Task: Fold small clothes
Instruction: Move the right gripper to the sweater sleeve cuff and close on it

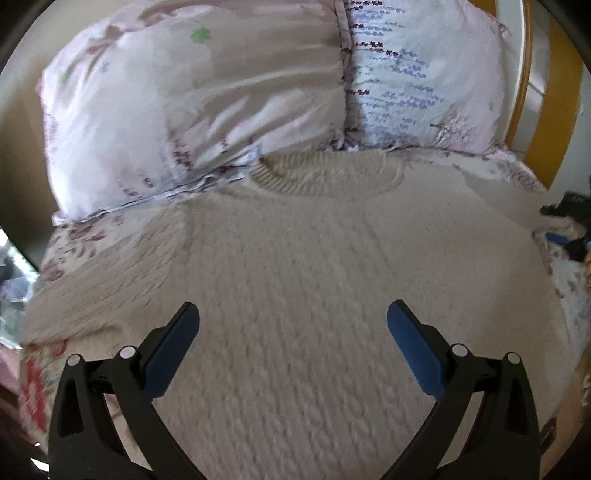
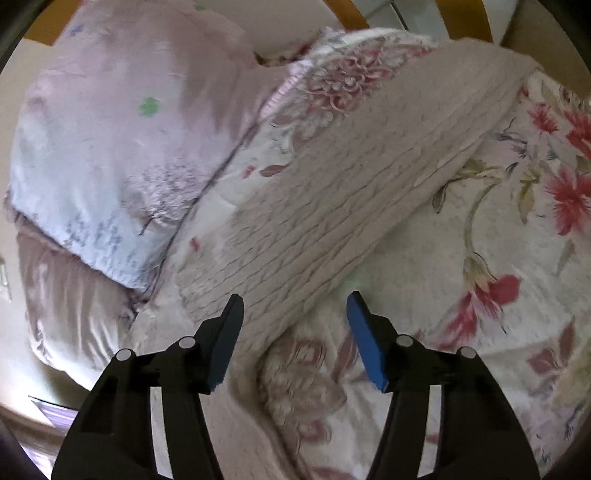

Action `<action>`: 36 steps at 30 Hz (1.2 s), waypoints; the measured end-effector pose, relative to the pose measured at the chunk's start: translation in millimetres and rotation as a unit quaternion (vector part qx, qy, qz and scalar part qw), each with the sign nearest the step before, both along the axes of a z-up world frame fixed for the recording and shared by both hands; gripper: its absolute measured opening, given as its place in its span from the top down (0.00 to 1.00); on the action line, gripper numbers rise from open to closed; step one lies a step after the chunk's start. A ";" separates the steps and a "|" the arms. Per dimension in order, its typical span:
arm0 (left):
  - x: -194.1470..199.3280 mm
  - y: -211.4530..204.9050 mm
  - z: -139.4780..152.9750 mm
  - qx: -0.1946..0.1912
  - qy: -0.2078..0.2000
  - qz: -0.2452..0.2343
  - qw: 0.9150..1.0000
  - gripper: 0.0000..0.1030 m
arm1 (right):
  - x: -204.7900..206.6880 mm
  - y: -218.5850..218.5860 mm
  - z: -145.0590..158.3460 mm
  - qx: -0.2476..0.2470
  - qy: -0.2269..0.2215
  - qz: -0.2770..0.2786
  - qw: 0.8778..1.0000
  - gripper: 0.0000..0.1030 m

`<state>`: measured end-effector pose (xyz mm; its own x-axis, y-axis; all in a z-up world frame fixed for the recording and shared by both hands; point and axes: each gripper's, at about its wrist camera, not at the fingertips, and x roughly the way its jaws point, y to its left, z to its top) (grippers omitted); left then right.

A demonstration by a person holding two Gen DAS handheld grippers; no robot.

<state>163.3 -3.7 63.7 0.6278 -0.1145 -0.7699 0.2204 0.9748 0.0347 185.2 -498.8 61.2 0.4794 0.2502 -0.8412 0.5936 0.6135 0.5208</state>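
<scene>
Lying flat on a floral bedspread (image 1: pixel 51 373), the cream cable-knit sweater (image 1: pixel 295 280) fills most of the left wrist view, its ribbed collar (image 1: pixel 284 181) pointing toward two pillows (image 1: pixel 192 92) that crowd the head of the bed. The nearer pillow's edge sits just beside the collar. The left gripper (image 1: pixel 293 314) hovers over the sweater's body with its blue-padded fingers (image 1: pixel 413 350) spread wide, holding nothing. At the right edge of that view the other gripper shows as a dark shape with a blue pad (image 1: pixel 569 225) near the sweater's far side. In the right wrist view, the right gripper (image 2: pixel 295 306) is also spread apart, empty, above a sleeve (image 2: pixel 351 192) that stretches diagonally across the bedspread (image 2: pixel 498 258). A pillow (image 2: pixel 110 147) lies near the sleeve's left, and a wooden headboard (image 2: pixel 465 26) rises behind.
</scene>
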 end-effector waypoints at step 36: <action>45.1 37.8 -32.8 -0.220 0.057 0.025 0.973 0.02 | 26.8 122.1 59.2 -0.070 -0.178 0.194 0.962 0.90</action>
